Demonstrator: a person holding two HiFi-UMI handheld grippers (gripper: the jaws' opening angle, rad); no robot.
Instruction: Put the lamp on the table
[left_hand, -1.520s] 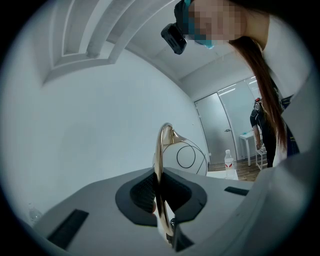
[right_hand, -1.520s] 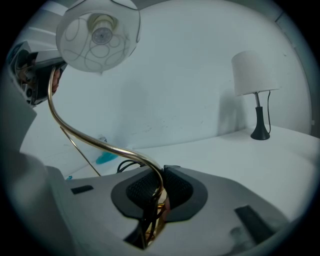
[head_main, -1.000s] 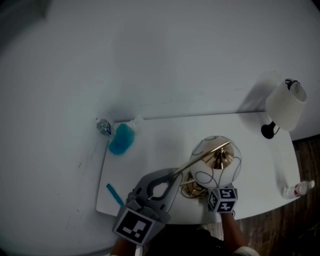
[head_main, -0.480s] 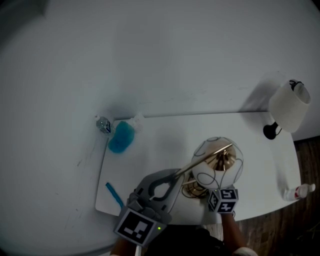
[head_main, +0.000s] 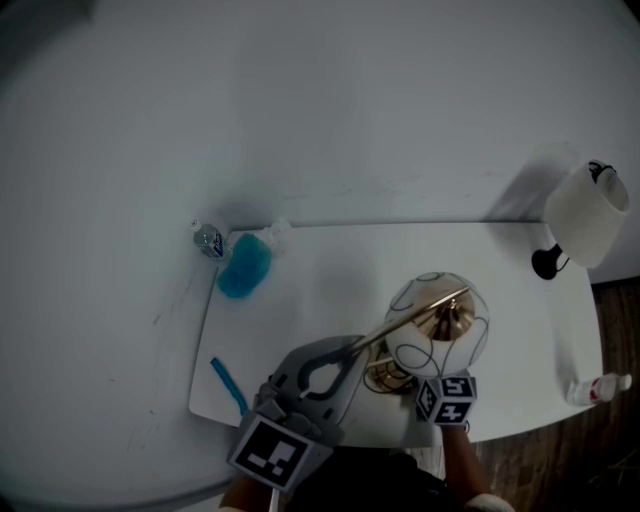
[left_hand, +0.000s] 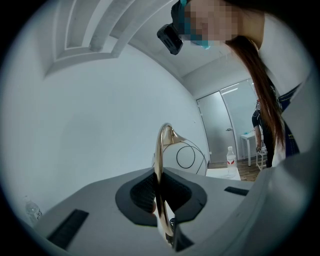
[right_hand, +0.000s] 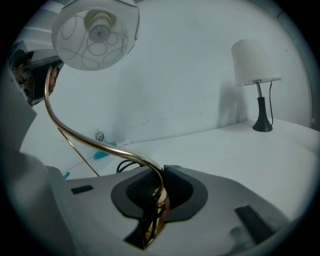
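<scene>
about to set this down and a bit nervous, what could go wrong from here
The left gripper and right gripper both pinch only the thin brass stem of the lamp, so its globe-heavy top could twist or slip in the jaws. The black cord loops right beside the right jaws and may snag. The lamp hangs near the front edge of the table, so its base might land partly off.

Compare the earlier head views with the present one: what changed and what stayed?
Very little. The gold lamp edged slightly right in the head view, but the white-shade lamp drifted right too, so the head camera may simply have shifted. Nothing was taken or let go: the left gripper and right gripper stay shut on its stem. The blue bottle stayed put.
</scene>
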